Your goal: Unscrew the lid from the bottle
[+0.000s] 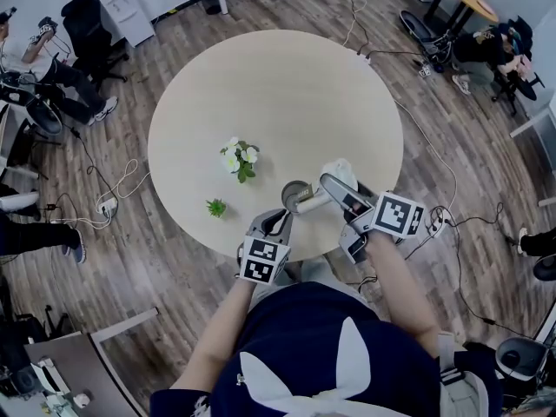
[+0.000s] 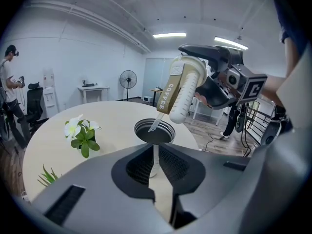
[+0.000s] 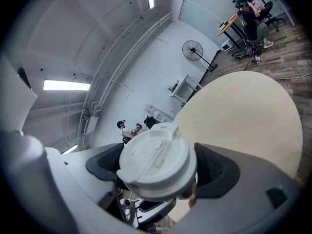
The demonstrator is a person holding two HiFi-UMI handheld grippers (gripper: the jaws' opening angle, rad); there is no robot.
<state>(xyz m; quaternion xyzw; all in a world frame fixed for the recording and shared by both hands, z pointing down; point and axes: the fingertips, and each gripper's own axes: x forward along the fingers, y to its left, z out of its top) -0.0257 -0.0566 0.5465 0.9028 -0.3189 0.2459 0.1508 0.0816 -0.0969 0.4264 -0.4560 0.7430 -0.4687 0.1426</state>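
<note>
Lid [image 3: 157,160] is judged to be still on: in the right gripper view its white flip-top face is seen square-on between the two dark pads, and no gap to the body can be made out. The right gripper [image 1: 334,188] is clamped round the bottle [image 2: 183,94] at that lid end. The bottle is held up off the table [image 1: 261,85], tilted, with its rounded base pointed down toward the near edge. A tan label [image 2: 170,89] is wrapped round the ribbed cream body.

Over to the left gripper [image 2: 155,165]: its jaws are drawn almost together, and a thin white strip [image 2: 155,155] is pinched between the pads. What that strip belongs to cannot be told. Just beyond the tips, a dark open-mouthed cup [image 2: 154,130] is seen standing on the table near its edge, close to the bottle's base.

So nothing of the unscrewing can be counted as done. The bottle is gripped only up at the cap. It is judged that three steps are left: the lower body taken in the left jaws, one end turned against the other, and the lid lifted clear.
</note>
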